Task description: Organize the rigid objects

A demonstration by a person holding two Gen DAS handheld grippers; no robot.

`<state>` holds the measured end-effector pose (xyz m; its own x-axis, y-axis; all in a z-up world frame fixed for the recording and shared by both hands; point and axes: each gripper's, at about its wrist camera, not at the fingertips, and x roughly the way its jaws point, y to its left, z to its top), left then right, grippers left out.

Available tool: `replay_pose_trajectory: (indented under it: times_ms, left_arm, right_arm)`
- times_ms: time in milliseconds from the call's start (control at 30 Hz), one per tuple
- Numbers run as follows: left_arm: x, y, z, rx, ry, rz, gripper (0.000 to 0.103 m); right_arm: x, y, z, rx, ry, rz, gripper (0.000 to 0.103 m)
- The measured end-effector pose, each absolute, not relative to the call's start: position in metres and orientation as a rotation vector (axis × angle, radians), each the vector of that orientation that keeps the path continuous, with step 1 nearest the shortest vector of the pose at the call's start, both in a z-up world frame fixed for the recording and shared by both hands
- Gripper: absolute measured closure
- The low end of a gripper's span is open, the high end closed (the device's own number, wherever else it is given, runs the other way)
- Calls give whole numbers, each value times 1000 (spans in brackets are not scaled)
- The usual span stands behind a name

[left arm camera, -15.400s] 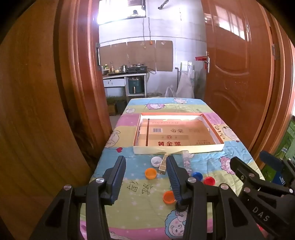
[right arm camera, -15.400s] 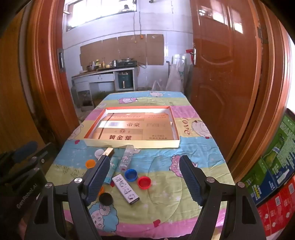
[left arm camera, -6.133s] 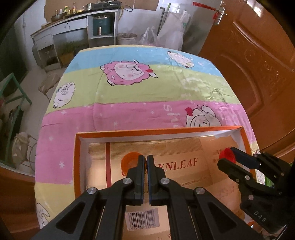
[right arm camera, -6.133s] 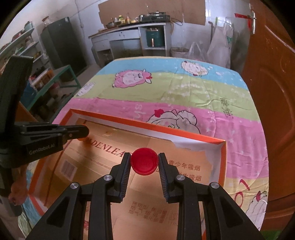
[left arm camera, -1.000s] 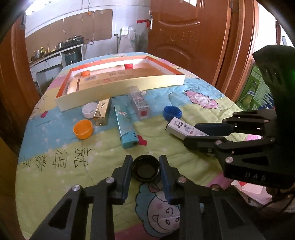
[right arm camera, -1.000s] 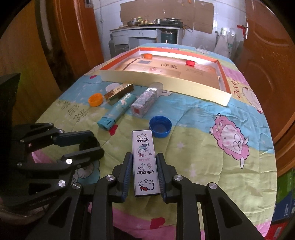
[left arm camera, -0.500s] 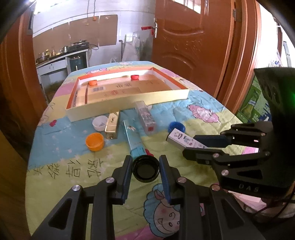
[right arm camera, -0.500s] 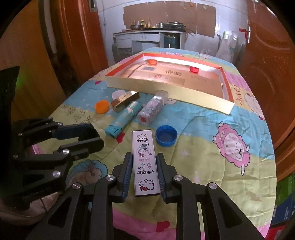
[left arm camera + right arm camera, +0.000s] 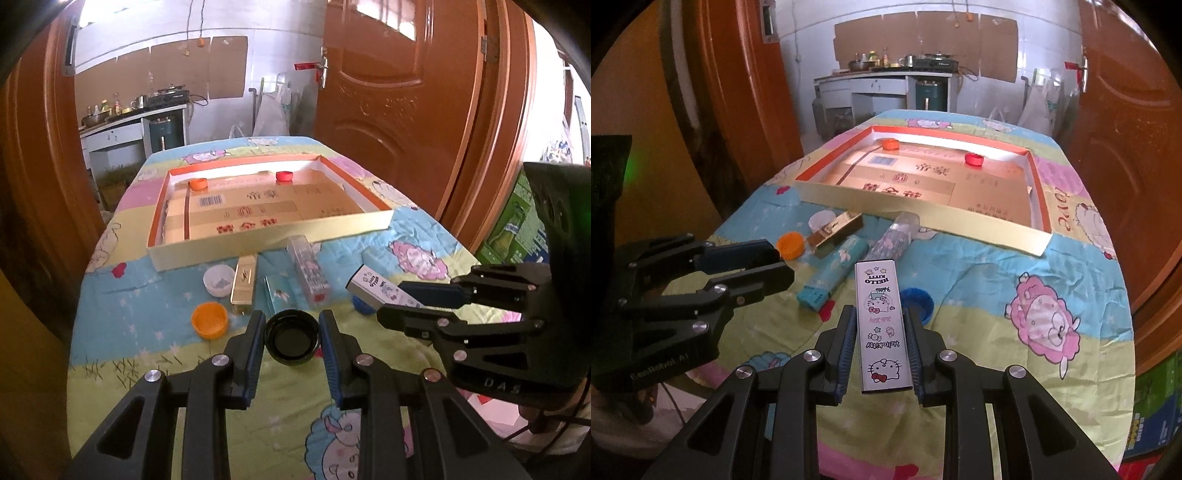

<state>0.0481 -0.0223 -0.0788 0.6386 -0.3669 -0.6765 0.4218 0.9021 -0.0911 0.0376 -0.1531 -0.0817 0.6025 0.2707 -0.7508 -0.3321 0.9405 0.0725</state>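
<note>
The left claw is closed around a black cap, open side up, held above the desk. The right claw grips a flat white Hello Kitty case by its long sides. Beyond lie an orange cap, gold bar, teal lighter, clear tube and blue cap, perhaps partly under the case. The tray holds two caps along its far wall; its middle is bare.
</note>
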Motion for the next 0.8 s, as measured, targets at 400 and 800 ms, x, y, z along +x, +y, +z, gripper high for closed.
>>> replay_pose_trajectory:
  times_ms: [400,800]
  left_arm:
    - [80,-29,-64,74,728,-448,73]
    - [110,-36,-58,68,731,-431,73]
  right_arm:
    - [60,-160,-72,-60,843,338,76]
    - [84,-172,-68,-39,839,321,76]
